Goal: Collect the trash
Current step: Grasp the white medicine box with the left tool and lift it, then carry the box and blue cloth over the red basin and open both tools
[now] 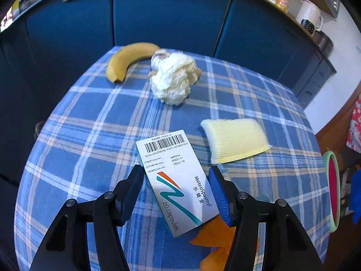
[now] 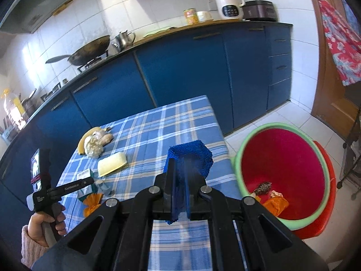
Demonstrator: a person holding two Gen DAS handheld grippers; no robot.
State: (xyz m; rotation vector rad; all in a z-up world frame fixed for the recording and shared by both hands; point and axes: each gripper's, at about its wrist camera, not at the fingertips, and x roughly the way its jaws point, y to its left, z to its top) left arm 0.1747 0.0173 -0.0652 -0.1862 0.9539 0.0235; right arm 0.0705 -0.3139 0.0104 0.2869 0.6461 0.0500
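Left wrist view: the left gripper [image 1: 176,194] is spread around a white cardboard capsule box [image 1: 177,181] lying on the blue plaid tablecloth [image 1: 90,135], over an orange crumpled wrapper [image 1: 216,237]. To the right, a blue knitted scrubber [image 2: 189,158] is pinched by the right gripper [image 2: 179,180], beside the red green-rimmed basin [image 2: 282,169]. If released short of the rim, the scrubber could be dropped on the floor.
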